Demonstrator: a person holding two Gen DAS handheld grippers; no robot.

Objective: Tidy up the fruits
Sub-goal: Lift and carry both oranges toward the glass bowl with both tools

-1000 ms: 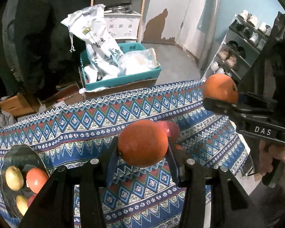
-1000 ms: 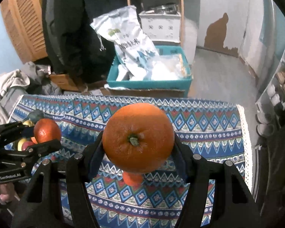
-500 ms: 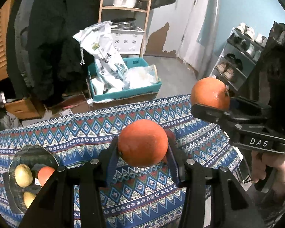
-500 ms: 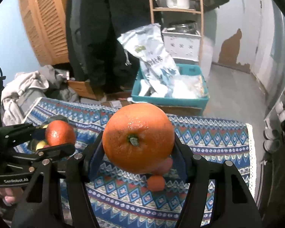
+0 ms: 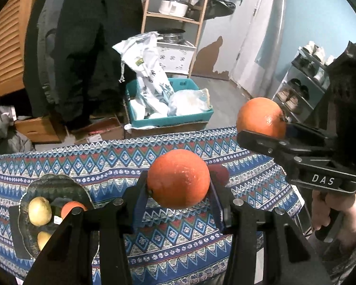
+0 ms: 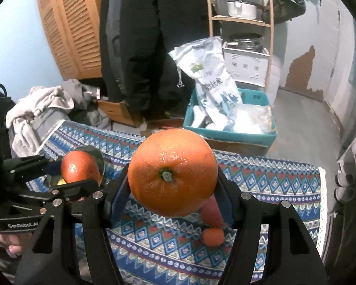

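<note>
My left gripper is shut on an orange and holds it above the patterned tablecloth. My right gripper is shut on a larger orange, also held in the air. Each gripper shows in the other's view: the right one with its orange, the left one with its orange. A dark glass plate at the table's left holds two yellow fruits and an orange fruit. A red apple and a small tangerine lie on the cloth under the right gripper.
Beyond the table's far edge stand a teal crate with a white sack and bags, cardboard boxes, a wooden shelf with pots and a hanging dark coat. A shoe rack stands at the right.
Both grippers have risen and tilted up with their oranges, so more of the room shows. The plate has shifted right in the left wrist view. Both stay shut.
</note>
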